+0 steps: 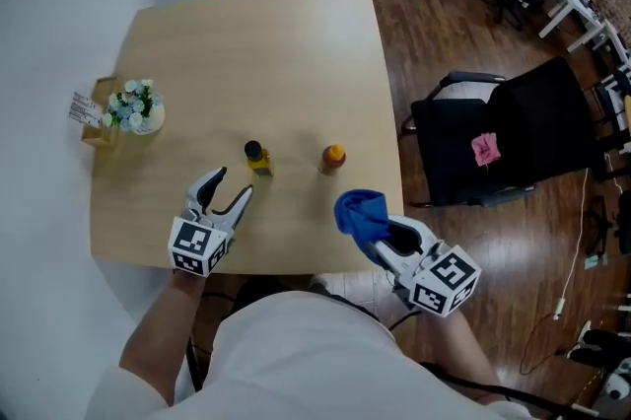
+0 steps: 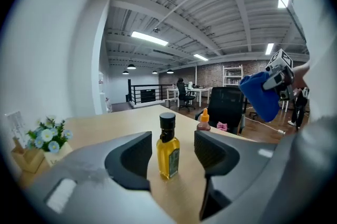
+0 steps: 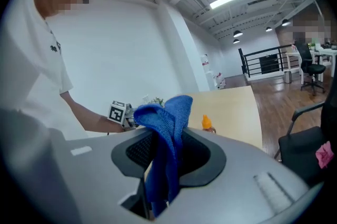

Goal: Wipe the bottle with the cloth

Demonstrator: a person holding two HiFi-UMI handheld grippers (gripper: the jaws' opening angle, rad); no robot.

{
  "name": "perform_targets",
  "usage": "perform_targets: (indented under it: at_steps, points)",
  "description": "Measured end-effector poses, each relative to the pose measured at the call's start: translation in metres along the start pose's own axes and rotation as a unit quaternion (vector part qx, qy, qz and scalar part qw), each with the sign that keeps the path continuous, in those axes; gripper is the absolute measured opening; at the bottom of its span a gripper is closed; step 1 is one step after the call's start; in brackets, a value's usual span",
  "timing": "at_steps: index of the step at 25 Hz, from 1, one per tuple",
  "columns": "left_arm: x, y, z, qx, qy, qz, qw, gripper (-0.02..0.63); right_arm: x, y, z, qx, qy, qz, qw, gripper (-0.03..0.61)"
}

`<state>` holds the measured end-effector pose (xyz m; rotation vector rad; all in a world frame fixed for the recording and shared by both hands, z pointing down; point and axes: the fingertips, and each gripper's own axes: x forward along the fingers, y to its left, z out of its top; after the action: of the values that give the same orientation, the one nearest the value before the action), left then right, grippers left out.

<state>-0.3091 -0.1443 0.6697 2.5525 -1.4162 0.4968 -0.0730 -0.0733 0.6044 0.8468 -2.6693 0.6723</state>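
left gripper (image 1: 233,183): jaws apart, nothing gripped. oil bottle (image 1: 258,158) (yellow, black cap) stands upright on the tabletop (image 1: 256,43), lined up with the gap and just past the jaw tips; neither pad touches it
right gripper (image 1: 380,236): jaws clamped on the blue cloth (image 1: 360,214), which is bunched up and sticking out past the tips. it's held over the near right edge of the tabletop, apart from the oil bottle
orange-capped bottle (image 1: 333,157) stands upright to the right of the oil bottle with a gap between them, and sits roughly between cloth and oil bottle
flower pot (image 1: 138,107) and a small wooden card holder (image 1: 97,122) sit at the left edge, well apart from both bottles
bare wood runs from the bottles to the far edge; both grippers are near the near edge
black chair (image 1: 513,137) stands on the floor just off the right edge, with a pink item (image 1: 485,149) on it
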Motion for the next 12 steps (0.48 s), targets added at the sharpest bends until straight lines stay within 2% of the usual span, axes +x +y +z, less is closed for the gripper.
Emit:
perform_targets:
  at_steps: [3,7,9,12]
  points:
    - [-0.038,-0.016,-0.006,-0.011,0.02,0.022,0.9995,0.265,-0.003,0.0,-0.009,-0.018,-0.001,0.022,1.0,0.123]
    - [-0.081,-0.046,-0.005,-0.023,0.036,0.031,0.9986,0.265,-0.007,0.004,-0.02,-0.042,0.003,0.048,0.998,0.123]
    - [-0.095,-0.06,0.007,-0.025,0.033,0.025,0.9988,0.262,-0.008,0.006,-0.022,-0.042,0.001,0.053,0.998,0.123]
    - [-0.105,-0.083,0.03,-0.03,0.023,-0.006,0.9993,0.26,-0.015,0.013,-0.019,-0.038,-0.011,0.052,0.998,0.123]
